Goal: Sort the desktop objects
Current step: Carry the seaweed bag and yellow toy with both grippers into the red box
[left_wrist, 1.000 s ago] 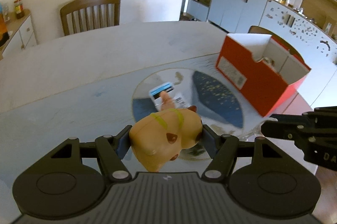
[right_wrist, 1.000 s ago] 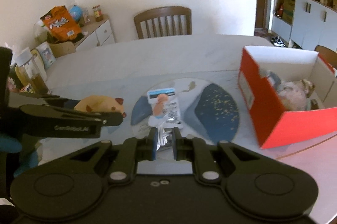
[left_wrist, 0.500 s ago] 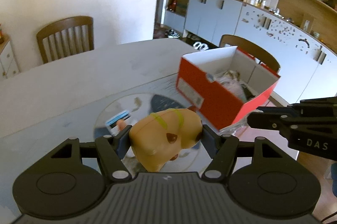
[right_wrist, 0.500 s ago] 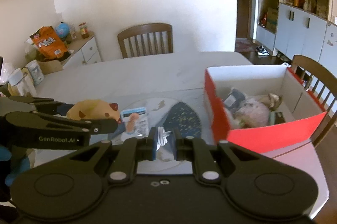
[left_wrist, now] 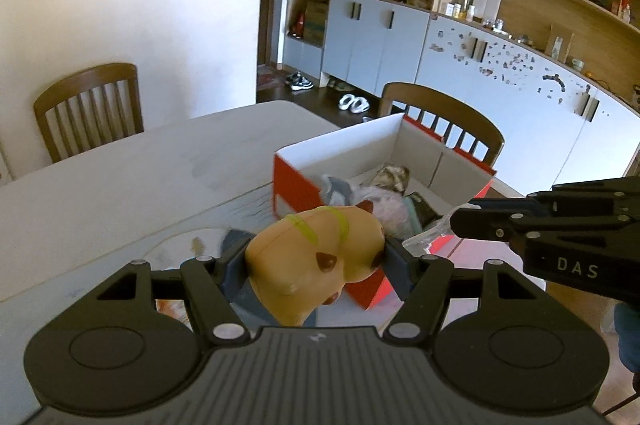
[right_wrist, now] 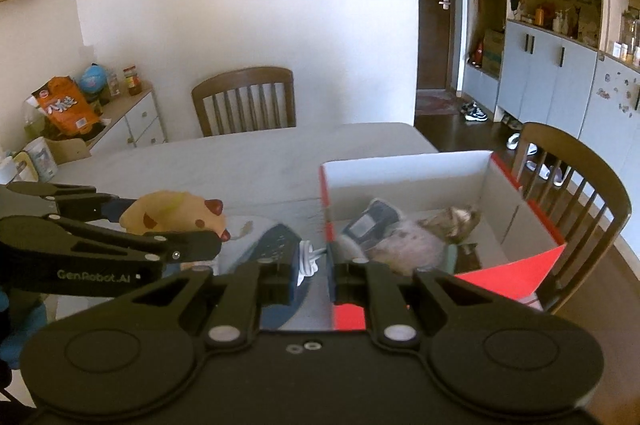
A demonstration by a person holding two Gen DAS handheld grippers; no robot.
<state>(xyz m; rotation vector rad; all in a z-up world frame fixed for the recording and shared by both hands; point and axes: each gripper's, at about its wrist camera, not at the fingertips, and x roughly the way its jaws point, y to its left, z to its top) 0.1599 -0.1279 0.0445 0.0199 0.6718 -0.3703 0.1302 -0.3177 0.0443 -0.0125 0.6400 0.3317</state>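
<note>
Currently, item one: the left gripper (left_wrist: 316,261) is clamping a toy (left_wrist: 316,257), one pad pressing on each flank. The toy is a soft, tan, rounded animal figure with yellow-green stripes across its back, dark brown spots and small reddish-brown ears or feet; in the right wrist view it (right_wrist: 176,217) is showing a red tip at its front end. It is hanging clear of the table (left_wrist: 120,185), near the left wall of the box (left_wrist: 296,185).

Item two: the right gripper (right_wrist: 314,265) is pinching a small white thing (right_wrist: 308,259), jaws nearly together; what it is cannot be told, though clear plastic wrap is trailing from the fingertips in the left wrist view (left_wrist: 430,241).

Item three: the box is standing open on the table, red outside, white inside, and holding a pale fluffy item (right_wrist: 408,241), a grey-blue packet (right_wrist: 372,221) and a brown-grey piece (right_wrist: 456,219).

Item four: a dark blue speckled mat (right_wrist: 276,241) is lying on the table beside the box.
</note>
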